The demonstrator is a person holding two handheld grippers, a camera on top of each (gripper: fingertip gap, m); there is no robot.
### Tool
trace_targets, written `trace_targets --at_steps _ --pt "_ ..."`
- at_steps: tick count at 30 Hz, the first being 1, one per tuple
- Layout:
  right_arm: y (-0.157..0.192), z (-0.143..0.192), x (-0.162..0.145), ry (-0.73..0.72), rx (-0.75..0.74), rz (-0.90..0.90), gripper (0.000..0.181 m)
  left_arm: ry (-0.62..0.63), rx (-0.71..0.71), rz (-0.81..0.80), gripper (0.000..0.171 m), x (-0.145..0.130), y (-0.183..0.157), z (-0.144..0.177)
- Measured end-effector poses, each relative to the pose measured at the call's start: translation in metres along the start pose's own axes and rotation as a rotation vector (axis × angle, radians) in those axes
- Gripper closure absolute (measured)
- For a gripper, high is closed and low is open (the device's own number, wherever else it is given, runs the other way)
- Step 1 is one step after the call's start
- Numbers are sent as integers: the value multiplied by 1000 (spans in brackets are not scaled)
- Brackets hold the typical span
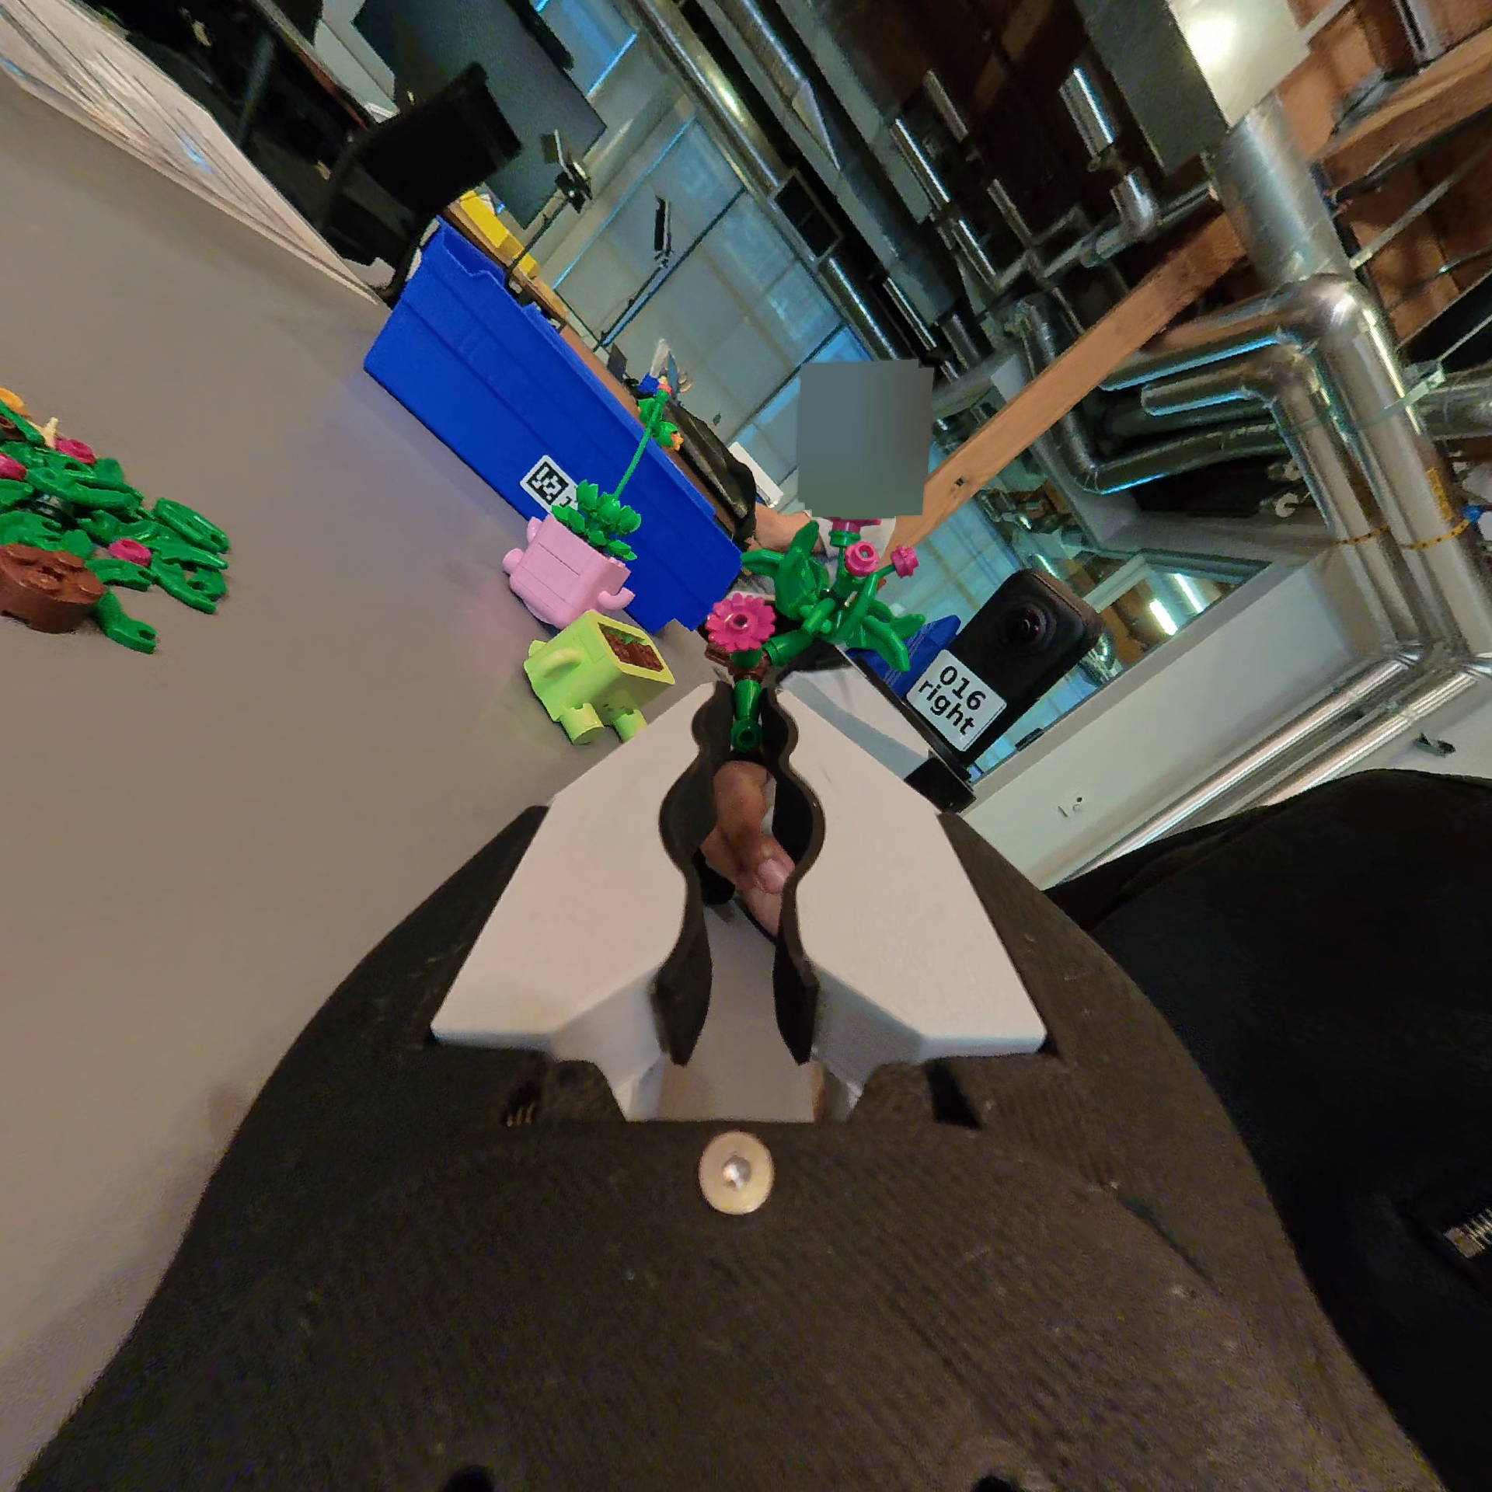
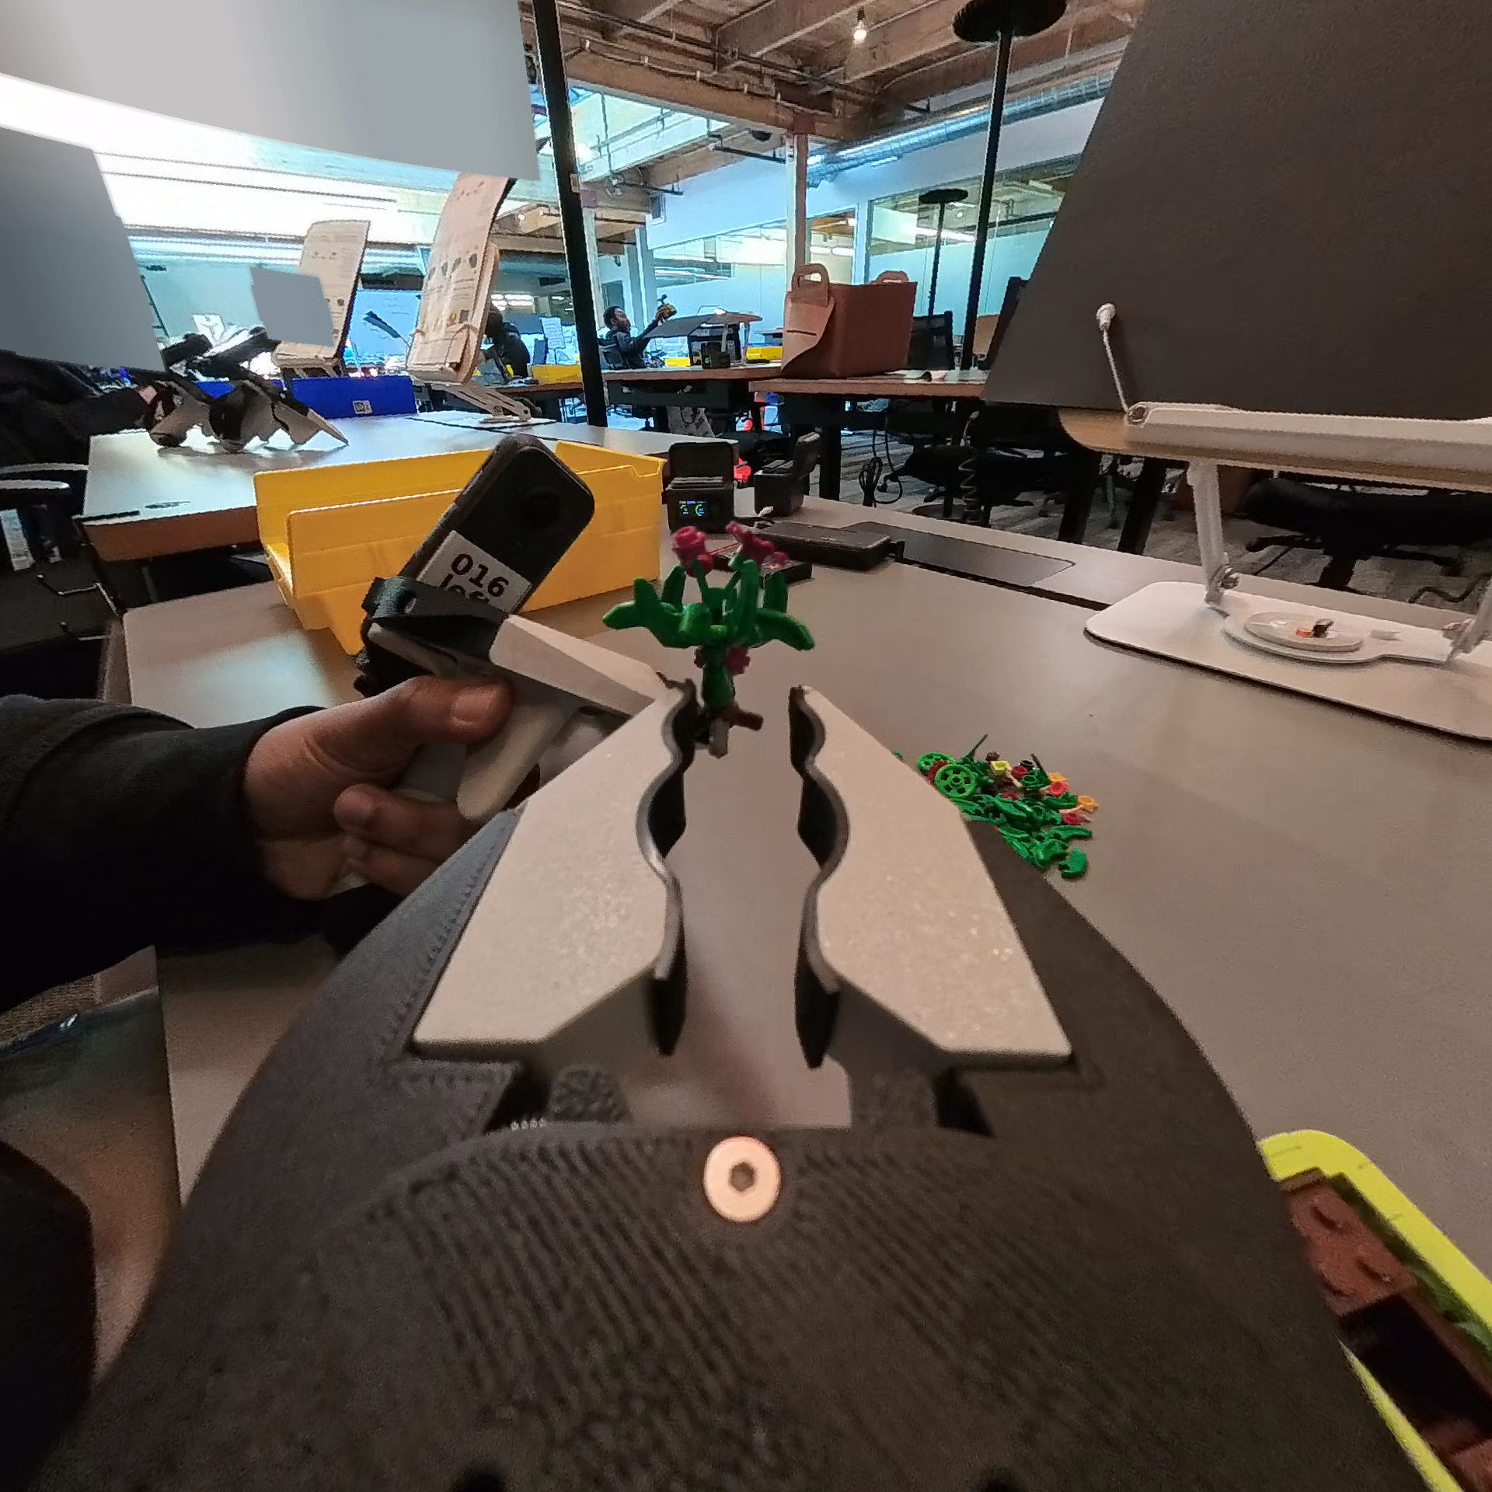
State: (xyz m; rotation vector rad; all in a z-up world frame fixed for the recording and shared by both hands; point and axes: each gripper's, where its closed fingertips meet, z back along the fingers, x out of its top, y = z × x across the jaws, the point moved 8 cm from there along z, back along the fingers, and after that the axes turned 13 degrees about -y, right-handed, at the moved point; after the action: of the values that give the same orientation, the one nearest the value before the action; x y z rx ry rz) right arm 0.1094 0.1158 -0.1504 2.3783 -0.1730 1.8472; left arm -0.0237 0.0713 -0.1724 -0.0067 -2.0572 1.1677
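Lime-green pot [image 1: 599, 672] holds brown soil bricks; left gripper [image 1: 747, 710] pinches flower sprig [image 1: 807, 613].

The right claw [image 2: 739, 710] stands with its jaws parted, above the grey counter [image 2: 1211, 848]. Just past its tips a brick-built flower sprig [image 2: 710, 622] — green leaves, pink blooms, a brown bit at the stem's foot — is pinched in the left claw [image 2: 686, 704], which a hand [image 2: 355, 775] in a dark sleeve holds from the left. The sprig's foot seems to touch the right claw's left finger [image 2: 597, 848], though the angle leaves that unsure. A heap of loose green pieces [image 2: 1013, 799] lies to the right; a yellow bin [image 2: 404, 533] sits behind.
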Motion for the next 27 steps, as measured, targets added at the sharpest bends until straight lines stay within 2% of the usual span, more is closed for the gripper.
trace_targets --at_steps 5,9,14,22,27 --pt "3 1 1 -17 74 -34 175 47 -55 -7 170 -6 -5 -3" --pt "0 1 1 -6 99 -116 176 63 -55 -45 169 -8 -7 -5" --pt "0 2 0 53 38 -67 176 57 11 -116 169 -11 -7 -7" --pt "3 0 1 67 -58 -37 177 32 34 -95 168 -11 -7 -7" --pt "-2 0 4 -3 53 -281 177 22 -92 84 168 -9 -7 -5"
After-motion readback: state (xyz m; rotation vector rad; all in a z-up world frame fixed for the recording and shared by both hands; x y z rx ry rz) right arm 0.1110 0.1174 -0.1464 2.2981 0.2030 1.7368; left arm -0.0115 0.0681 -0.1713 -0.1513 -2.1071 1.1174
